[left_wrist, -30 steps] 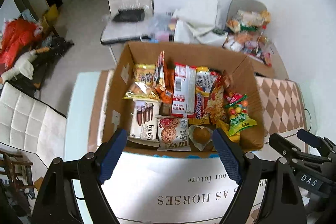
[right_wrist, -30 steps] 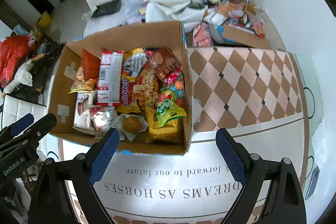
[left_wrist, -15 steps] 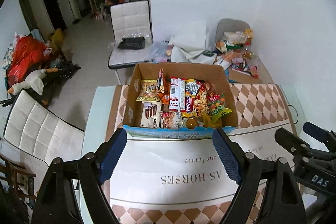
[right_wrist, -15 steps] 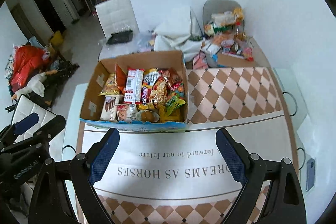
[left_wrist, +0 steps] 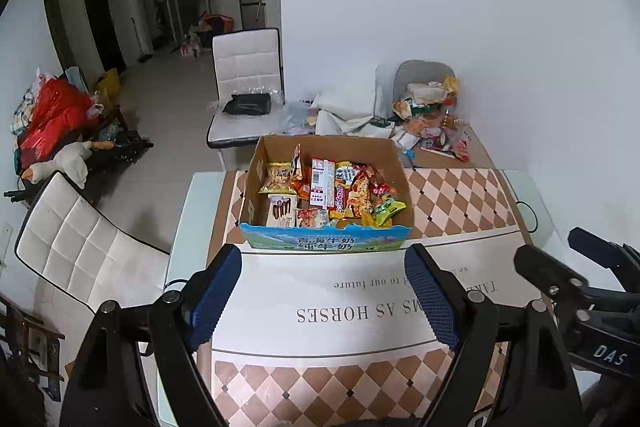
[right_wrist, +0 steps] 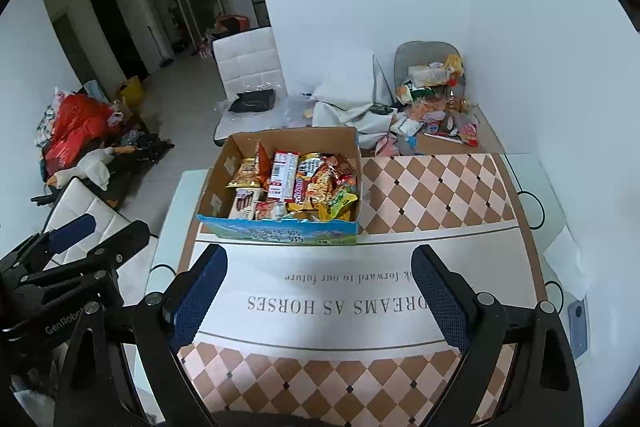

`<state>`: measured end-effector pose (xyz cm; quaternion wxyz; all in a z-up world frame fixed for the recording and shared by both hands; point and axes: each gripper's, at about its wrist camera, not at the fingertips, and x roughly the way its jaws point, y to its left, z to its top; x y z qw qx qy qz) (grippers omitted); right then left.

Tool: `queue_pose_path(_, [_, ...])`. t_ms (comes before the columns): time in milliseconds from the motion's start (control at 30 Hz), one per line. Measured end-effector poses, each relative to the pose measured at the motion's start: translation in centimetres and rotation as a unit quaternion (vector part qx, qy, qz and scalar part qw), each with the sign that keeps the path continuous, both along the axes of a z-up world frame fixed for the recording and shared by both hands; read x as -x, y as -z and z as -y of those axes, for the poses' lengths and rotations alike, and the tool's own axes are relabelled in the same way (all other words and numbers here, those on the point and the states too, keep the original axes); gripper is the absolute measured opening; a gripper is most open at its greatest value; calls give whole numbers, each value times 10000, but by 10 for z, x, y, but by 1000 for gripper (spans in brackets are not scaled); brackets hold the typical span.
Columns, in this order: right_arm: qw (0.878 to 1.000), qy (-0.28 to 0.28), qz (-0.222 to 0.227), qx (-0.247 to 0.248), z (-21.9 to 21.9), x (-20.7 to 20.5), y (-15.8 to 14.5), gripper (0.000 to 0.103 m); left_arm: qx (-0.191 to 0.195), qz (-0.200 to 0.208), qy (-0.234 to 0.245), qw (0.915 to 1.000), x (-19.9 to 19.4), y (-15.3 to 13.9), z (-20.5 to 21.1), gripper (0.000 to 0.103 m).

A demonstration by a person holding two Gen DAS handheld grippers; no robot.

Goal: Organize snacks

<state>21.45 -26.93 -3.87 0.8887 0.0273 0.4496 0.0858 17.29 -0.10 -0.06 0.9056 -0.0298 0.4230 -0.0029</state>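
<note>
Across the room's middle stands the counter (left_wrist: pixel 460 195), draped in a checked brown-and-cream cloth with a white band of lettering. On its far left part sits the cardboard box (left_wrist: pixel 326 147), its near wall printed blue, with the snacks (left_wrist: pixel 332 191) packed inside: a yellow bag at the left, a tall red-and-white packet in the middle, a green-and-yellow bag at the right. Beyond the far edge is a white chair (left_wrist: pixel 246 67) with a black bag on its seat, and further right a grey chair (left_wrist: pixel 424 73) heaped with more packets. Near us, over the lettered band and well apart from the box, the left hand-held gripper (left_wrist: pixel 322 297) stands wide apart, holding nothing. Just to its right, the right hand-held gripper (right_wrist: pixel 320 293) also gapes wide and holds nothing.
</note>
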Motion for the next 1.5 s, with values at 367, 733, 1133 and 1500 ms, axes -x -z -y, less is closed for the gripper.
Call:
queue_pose_path(367, [9999,-39,90,54,1,16,-9,98,6,215,-229,9995,11,-9,-10,100])
queue_pose_path(733, [9987,207,405,235,-2,-14,-2,101,-191,295,-520,9980,-10,11,-20,101])
queue_pose_path(1133, [9972,275,526,449,-14,-49,7,101,-504,377,-675,9957,-30,22,-26,101])
queue_pose_path(1500, [9971,246,505,514,-20,-58,14,101,-475,305,-639,9964,-39,29,-26,101])
